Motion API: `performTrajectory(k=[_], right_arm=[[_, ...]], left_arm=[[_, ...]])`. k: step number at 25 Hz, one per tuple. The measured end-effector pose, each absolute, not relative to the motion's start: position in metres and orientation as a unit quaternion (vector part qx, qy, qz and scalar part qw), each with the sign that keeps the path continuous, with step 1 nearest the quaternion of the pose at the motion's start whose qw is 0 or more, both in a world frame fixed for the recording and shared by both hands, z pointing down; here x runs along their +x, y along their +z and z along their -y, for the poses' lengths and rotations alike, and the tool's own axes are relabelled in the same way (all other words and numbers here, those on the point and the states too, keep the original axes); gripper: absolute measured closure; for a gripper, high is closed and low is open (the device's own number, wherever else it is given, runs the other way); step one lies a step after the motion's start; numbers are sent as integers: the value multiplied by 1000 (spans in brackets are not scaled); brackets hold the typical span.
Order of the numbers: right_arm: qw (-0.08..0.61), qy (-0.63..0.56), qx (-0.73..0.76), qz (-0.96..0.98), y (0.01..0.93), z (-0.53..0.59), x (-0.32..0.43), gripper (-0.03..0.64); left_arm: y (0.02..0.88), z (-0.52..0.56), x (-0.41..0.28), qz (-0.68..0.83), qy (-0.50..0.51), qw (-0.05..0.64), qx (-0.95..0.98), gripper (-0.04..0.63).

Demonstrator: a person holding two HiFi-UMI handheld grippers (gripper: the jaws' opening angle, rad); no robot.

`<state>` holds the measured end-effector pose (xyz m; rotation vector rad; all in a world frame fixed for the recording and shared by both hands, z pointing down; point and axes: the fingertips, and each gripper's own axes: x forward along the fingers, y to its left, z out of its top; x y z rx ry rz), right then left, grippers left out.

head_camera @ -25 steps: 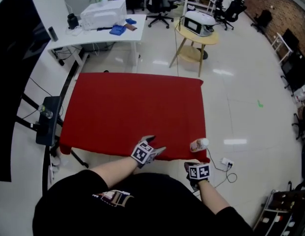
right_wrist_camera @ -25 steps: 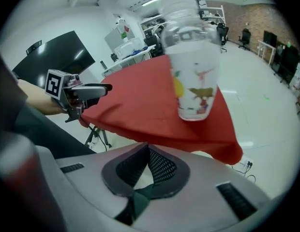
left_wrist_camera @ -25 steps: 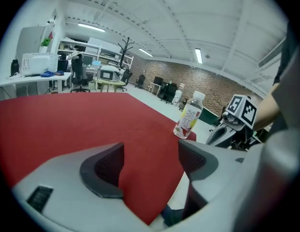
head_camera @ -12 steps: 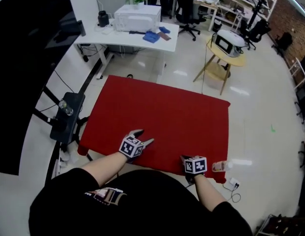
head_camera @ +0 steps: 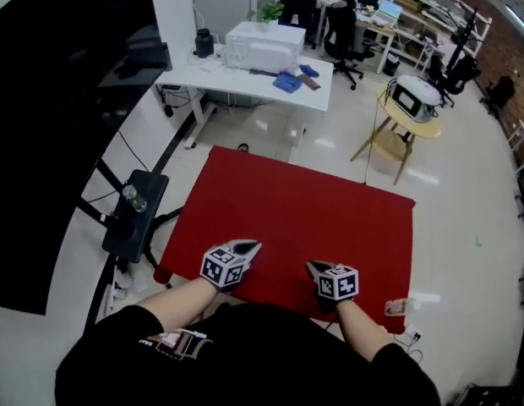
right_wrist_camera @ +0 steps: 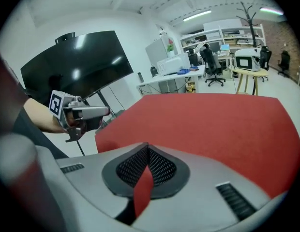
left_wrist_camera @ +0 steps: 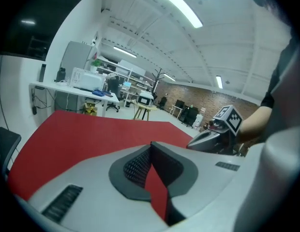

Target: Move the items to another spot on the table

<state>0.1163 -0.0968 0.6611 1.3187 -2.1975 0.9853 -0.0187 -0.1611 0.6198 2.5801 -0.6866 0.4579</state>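
Note:
The red table (head_camera: 296,218) shows no items on its top in any view. A small white and pink thing (head_camera: 398,306) lies at the table's front right corner; I cannot tell what it is. My left gripper (head_camera: 247,247) hovers over the front edge, jaws shut with nothing between them (left_wrist_camera: 151,146). My right gripper (head_camera: 315,267) is beside it to the right, also shut and empty (right_wrist_camera: 148,149). Each gripper shows in the other's view: the right gripper (left_wrist_camera: 222,129), the left gripper (right_wrist_camera: 72,114).
A black stand with a bottle (head_camera: 133,200) is by the table's left side. Behind are a white desk with a printer (head_camera: 264,47), a round yellow side table (head_camera: 412,108) and office chairs. A large dark screen (head_camera: 59,100) stands at the left.
The left gripper's jaws have gone from open to shut. The head view has swung, so table and grippers sit further right in the frame. Both grippers stay near the front edge.

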Motion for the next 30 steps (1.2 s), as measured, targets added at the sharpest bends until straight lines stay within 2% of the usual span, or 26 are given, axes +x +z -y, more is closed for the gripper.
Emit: performTrajectory(k=[4, 8, 17, 30], right_arm=[[147, 347, 452, 808, 634, 115, 64, 624], [151, 324, 438, 824, 613, 120, 43, 626], [176, 308, 451, 819, 604, 130, 58, 626], [171, 312, 445, 822, 612, 130, 61, 626]], left_arm=[[605, 166, -42, 221, 179, 194, 939, 604], [598, 164, -60, 225, 169, 203, 938, 604], [597, 161, -67, 222, 168, 207, 938, 604], [601, 162, -73, 226, 170, 219, 934, 604]])
